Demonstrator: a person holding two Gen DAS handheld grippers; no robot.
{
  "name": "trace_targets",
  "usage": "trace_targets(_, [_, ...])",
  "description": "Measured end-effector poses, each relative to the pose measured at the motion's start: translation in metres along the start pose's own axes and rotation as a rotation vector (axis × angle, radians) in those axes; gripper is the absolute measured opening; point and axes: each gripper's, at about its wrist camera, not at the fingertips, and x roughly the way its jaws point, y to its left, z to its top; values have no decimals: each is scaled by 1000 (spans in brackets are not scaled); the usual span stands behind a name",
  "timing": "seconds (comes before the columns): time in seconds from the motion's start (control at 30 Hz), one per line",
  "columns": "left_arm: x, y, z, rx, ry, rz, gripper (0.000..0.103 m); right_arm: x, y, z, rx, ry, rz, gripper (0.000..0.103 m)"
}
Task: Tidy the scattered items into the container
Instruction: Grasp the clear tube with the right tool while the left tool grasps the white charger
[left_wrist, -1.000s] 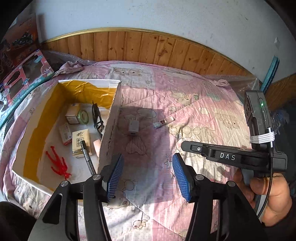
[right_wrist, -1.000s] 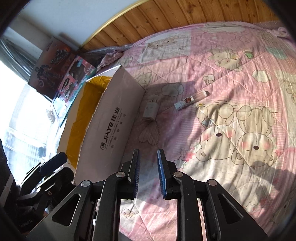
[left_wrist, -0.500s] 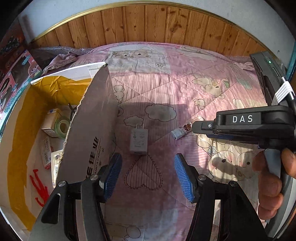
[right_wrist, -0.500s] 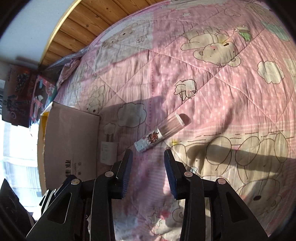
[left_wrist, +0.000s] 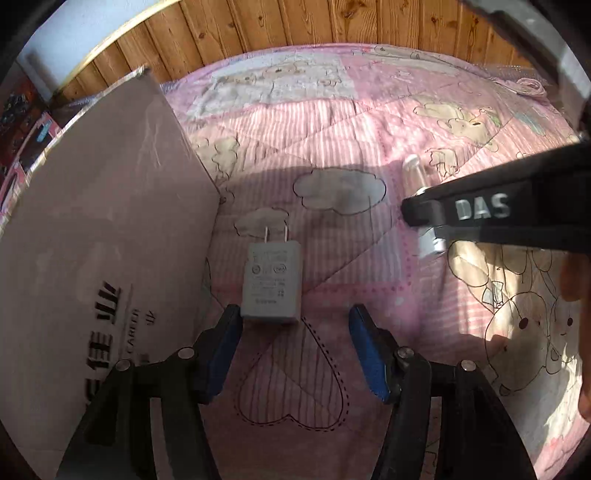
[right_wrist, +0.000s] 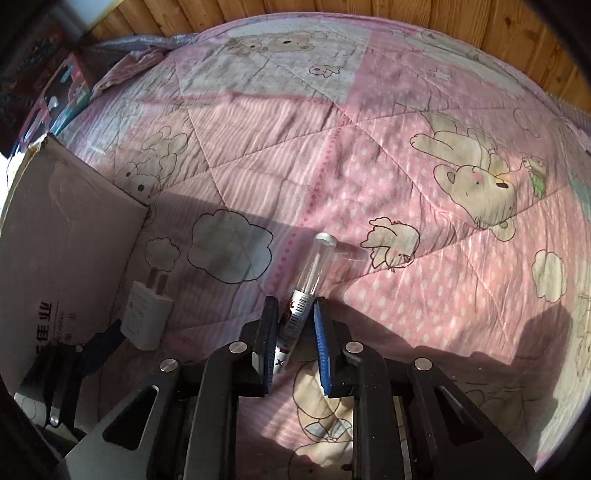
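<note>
- The bed (right_wrist: 369, 155) has a pink quilt with bears and clouds.
- A box (left_wrist: 103, 229) stands on it.
- A white plug (left_wrist: 271, 282) lies just beside the box.
- A tube (right_wrist: 310, 280) lies near the plug.

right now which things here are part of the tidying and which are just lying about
Job:
charger, between the left gripper's open fingers
tube, in the right gripper
box

Lying about:
quilt
toy boxes by the wall

The letters "DAS" stand in white on the black right gripper (left_wrist: 480, 210). The cardboard box (left_wrist: 92, 240) has black Chinese signs.
</note>
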Motion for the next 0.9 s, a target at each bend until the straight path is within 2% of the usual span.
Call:
trace_targets(0.03, [-2,-1,-2,3,0,-17,48,-3,-5,-5,-16,2,-19,11])
trace_targets(0.07, [-5,-6,-4,27,-3,-23,46,-6,-11,-10,-24,6,-33,11])
trace_targets(0.2, [-26,-20,-20,79,-68,-45,48,-23,-39,-35,-17,18,-61,11])
trace_targets(0.3, [-33,-9,-22,23,-141,3,71,-39,-49,-54,-6,6,-61,11])
trace_targets(0.33, [-33,-3,-23,0,-164,14,75,-42,-51,-60,4,2,-50,11])
trace_targets(0.47, [-32,21,-16,-129,-158,-130,75,-42,-59,-71,60,-20,-4,14])
trace_targets(0.5, [-31,22,-14,-156,-157,-152,79,-40,-61,-70,71,-25,-1,19])
trace_targets(0.63, [-18,21,-1,-264,-123,-127,79,-39,-67,-65,83,-44,11,21])
trace_targets(0.7, [2,18,8,-287,-67,-68,79,-37,-68,-63,85,-47,22,21])
trace_targets(0.77, [14,20,9,-329,-32,-100,75,-34,-70,-63,95,-41,51,21])
trace_targets(0.8, [13,19,10,-324,-58,-89,57,-32,-71,-63,93,-36,66,15])
trace_targets(0.83, [12,17,12,-295,-63,-99,32,-32,-70,-63,81,-32,71,12])
trace_targets(0.9, [9,18,11,-266,-60,-165,31,-33,-66,-64,48,-34,67,12])
